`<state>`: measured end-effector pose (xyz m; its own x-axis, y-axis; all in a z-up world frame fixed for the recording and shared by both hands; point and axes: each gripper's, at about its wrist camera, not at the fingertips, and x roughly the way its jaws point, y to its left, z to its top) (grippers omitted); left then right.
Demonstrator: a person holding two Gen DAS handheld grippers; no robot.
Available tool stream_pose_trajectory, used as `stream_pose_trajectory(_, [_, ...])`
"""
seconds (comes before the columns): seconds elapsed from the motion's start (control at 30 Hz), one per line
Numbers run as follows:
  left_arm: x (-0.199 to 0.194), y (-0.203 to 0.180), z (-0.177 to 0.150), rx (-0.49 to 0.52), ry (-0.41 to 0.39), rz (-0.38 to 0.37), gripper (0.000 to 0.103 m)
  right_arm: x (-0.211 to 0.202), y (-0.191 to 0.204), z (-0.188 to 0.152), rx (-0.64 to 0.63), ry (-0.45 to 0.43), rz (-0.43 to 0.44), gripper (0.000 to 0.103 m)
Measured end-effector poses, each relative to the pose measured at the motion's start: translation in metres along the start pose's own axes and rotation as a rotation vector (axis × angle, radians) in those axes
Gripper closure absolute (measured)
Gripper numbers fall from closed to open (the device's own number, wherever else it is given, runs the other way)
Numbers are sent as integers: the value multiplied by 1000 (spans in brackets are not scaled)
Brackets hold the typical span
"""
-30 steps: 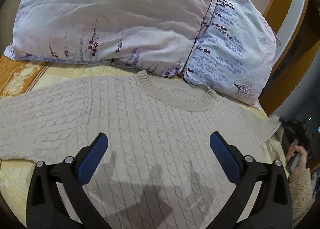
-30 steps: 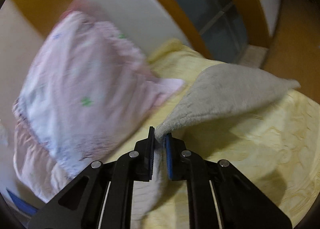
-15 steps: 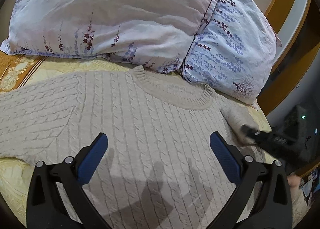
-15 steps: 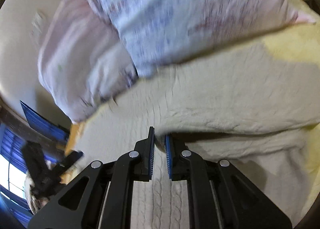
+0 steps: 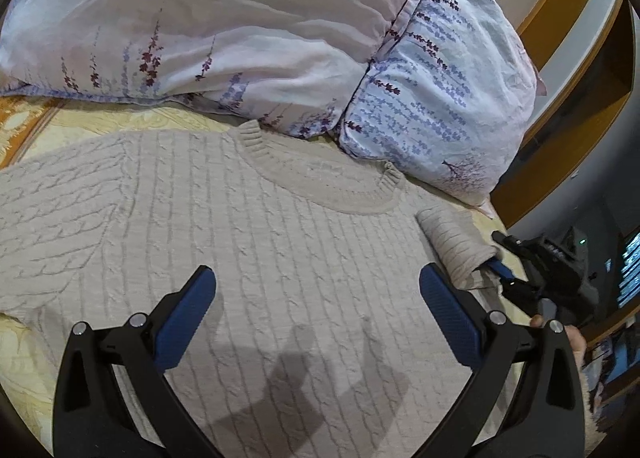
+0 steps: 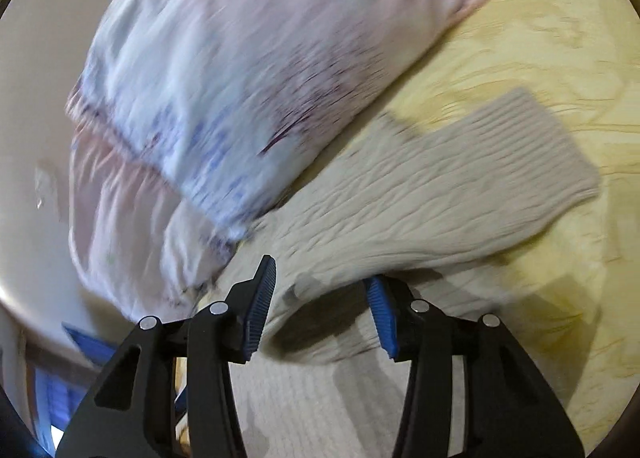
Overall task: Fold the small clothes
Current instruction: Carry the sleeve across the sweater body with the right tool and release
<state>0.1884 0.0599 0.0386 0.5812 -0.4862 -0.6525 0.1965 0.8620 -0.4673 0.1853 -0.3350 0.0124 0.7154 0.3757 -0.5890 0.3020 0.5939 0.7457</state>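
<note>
A beige cable-knit sweater (image 5: 248,242) lies flat on the yellow bedspread, neck toward the pillows. My left gripper (image 5: 316,298) is open and empty, hovering over the sweater's chest. The sweater's right sleeve (image 5: 452,242) is folded in over the body at the right. My right gripper (image 6: 320,298) is open, with the sleeve (image 6: 440,186) lying loose between and beyond its fingers. It also shows in the left wrist view (image 5: 536,278) at the sleeve's end.
Two floral pillows (image 5: 224,26) lie against the headboard just beyond the sweater's neck. The yellow bedspread (image 6: 560,58) extends to the right. A wooden bed frame (image 5: 568,130) and dark room lie past the bed's right edge.
My right gripper carried the sleeve in over the sweater body, then opened and released it. My left gripper stayed open over the chest, drifting slightly.
</note>
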Motion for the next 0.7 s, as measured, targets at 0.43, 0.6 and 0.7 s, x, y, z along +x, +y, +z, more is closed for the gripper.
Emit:
stream_pose_trajectory(0.43, [4, 8, 14, -116, 36, -139, 6, -23, -20, 15, 15, -177, -215, 84])
stream_pose_trajectory(0.6, [5, 15, 17, -132, 32, -146, 9, -20, 10, 16, -146, -206, -216, 94])
stream_pose_trajectory(0.7, [6, 25, 19, -171, 32, -154, 9, -18, 48, 6, -275, -188, -91, 94])
